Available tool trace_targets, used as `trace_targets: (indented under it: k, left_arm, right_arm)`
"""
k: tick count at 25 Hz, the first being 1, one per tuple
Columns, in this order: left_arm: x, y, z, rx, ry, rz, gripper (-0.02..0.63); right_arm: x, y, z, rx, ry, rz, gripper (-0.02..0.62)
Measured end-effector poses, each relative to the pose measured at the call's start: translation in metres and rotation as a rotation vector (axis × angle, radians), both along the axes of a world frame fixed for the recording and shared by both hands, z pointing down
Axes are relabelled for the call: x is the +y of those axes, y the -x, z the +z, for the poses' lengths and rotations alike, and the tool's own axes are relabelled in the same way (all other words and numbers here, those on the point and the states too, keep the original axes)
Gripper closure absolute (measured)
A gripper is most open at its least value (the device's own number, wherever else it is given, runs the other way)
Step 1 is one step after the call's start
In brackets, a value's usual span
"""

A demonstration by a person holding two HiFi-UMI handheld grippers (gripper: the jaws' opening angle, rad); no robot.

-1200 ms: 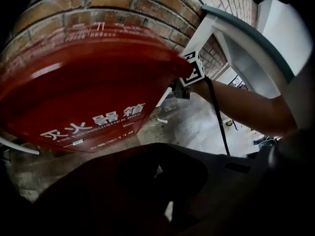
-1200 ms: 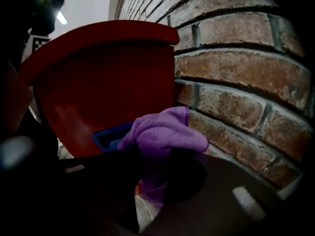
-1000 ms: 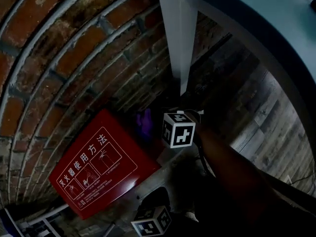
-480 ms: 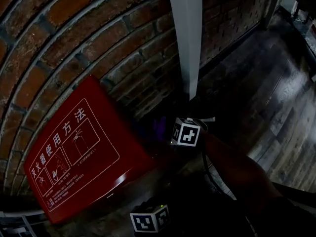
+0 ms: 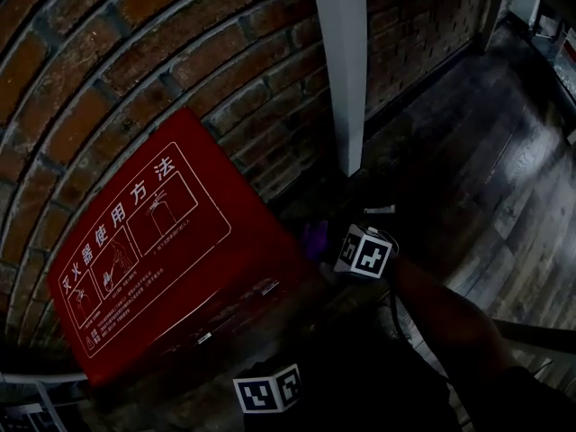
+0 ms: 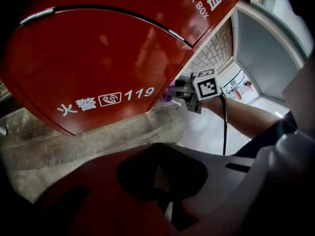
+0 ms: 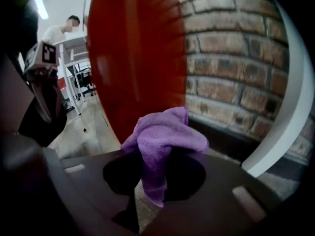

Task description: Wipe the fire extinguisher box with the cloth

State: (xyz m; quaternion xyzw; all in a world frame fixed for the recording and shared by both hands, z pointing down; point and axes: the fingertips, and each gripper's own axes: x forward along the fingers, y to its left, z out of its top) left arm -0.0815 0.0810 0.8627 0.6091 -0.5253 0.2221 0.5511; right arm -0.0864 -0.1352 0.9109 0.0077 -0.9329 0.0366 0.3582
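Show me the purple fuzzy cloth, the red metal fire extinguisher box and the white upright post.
purple fuzzy cloth (image 7: 165,132): right gripper view, bunched top fold.
red metal fire extinguisher box (image 5: 148,241): head view, printed panel.
white upright post (image 5: 346,70): head view, front face.

The fire extinguisher box (image 5: 153,250) stands at the left on the floor (image 5: 486,151), backed against the brick wall (image 5: 135,52). A post (image 5: 346,61) rises just right of it. Between box and post, the cloth (image 5: 315,238) sits in the right gripper (image 5: 331,243) jaws, just beside the box's right side. The left gripper (image 6: 165,181) is nearer, in front of the box.
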Motion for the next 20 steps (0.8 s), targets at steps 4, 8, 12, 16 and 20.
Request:
trace_targets:
  k: [4, 8, 12, 16, 20]
  left_arm:
    - [-0.002, -0.011, -0.012, 0.019, -0.072, 0.018, 0.6]
    - [-0.002, -0.017, -0.02, 0.034, -0.125, 0.02, 0.6]
    - [-0.003, -0.013, -0.025, 0.052, -0.153, -0.015, 0.6]
    - [-0.004, -0.01, -0.031, 0.068, -0.176, -0.047, 0.6]
    - [-0.004, -0.009, -0.033, 0.069, -0.187, -0.066, 0.6]
  right_arm:
    - [0.002, -0.004, -0.066, -0.098, -0.1, 0.024, 0.508]
    - [-0.003, 0.0, -0.145, -0.2, -0.242, 0.009, 0.508]
    - [-0.004, 0.002, -0.219, -0.274, -0.364, 0.011, 0.506]
    - [-0.003, -0.001, -0.259, -0.312, -0.405, 0.0, 0.506]
    - [-0.003, -0.001, -0.24, -0.307, -0.333, 0.008, 0.508]
